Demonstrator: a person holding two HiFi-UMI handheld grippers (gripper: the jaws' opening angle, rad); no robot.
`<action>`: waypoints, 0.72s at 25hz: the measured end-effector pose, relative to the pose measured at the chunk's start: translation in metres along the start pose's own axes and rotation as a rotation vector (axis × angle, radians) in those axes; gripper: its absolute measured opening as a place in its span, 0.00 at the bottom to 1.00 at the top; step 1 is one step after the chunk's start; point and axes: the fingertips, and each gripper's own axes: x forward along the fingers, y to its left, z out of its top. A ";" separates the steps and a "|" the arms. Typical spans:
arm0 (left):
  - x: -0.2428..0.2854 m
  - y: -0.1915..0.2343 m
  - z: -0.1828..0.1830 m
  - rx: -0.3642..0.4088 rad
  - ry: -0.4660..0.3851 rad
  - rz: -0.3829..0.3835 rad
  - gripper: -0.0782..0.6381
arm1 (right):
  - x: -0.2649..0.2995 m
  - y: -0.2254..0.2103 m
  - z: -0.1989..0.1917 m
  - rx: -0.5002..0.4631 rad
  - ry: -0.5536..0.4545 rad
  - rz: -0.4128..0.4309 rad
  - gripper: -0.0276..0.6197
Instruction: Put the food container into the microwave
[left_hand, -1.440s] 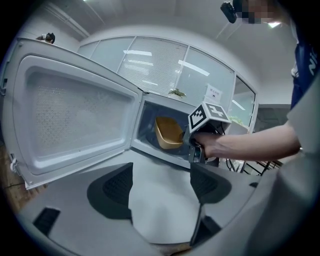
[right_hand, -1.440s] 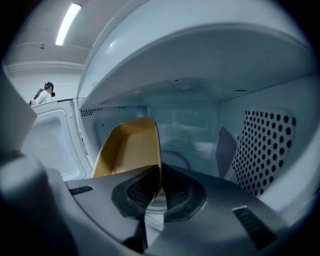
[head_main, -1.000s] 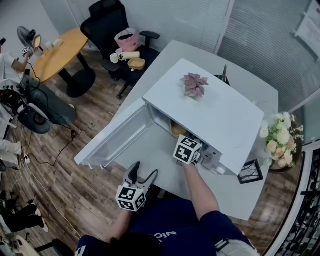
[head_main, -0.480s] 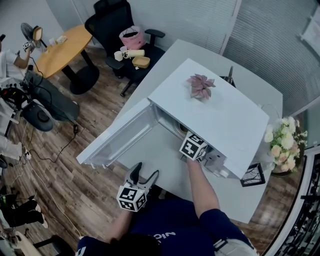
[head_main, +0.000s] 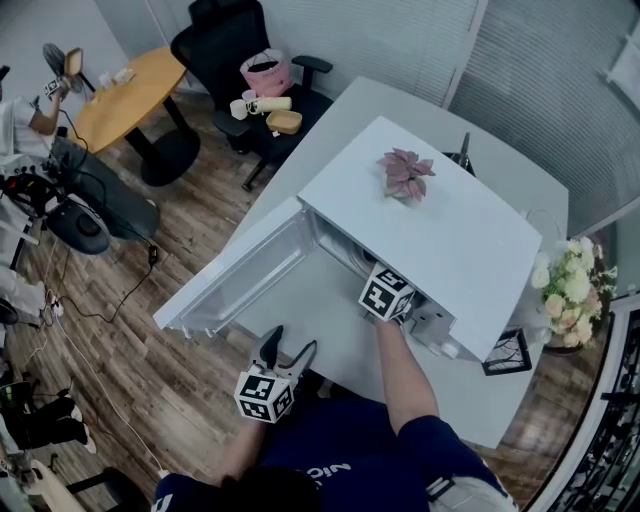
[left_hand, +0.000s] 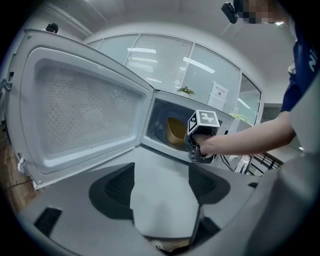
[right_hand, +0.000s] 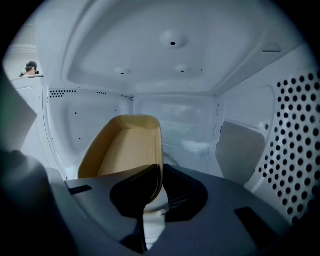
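The tan food container (right_hand: 122, 150) sits inside the white microwave (head_main: 440, 235), tipped in the right gripper view; in the left gripper view the container (left_hand: 175, 132) shows through the open doorway. My right gripper (right_hand: 154, 202) reaches into the cavity. Its jaws have just been opening, with the container's right wall still between them and a light gap beside it. In the head view only its marker cube (head_main: 385, 294) shows at the microwave's mouth. My left gripper (head_main: 287, 350) hangs open and empty over the table's near edge, apart from the microwave door (head_main: 240, 275).
The door swings out to the left over the grey table (head_main: 330, 340). A pink plant (head_main: 405, 172) stands on the microwave. A flower bouquet (head_main: 560, 290) and a small black frame (head_main: 505, 352) are at the right. An office chair (head_main: 240, 60) stands behind.
My right gripper has pushed slightly deeper into the microwave, and the container no longer shows in the head view. The left gripper has stayed put.
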 end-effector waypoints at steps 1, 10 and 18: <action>0.000 0.001 -0.001 -0.001 0.002 0.005 0.58 | 0.001 0.000 0.000 -0.001 -0.003 0.002 0.12; -0.004 0.009 -0.011 -0.010 0.019 0.046 0.57 | -0.001 -0.006 0.012 0.068 -0.032 0.018 0.28; -0.009 0.011 -0.015 -0.020 0.017 0.071 0.55 | -0.005 -0.003 0.020 0.037 -0.108 0.074 0.39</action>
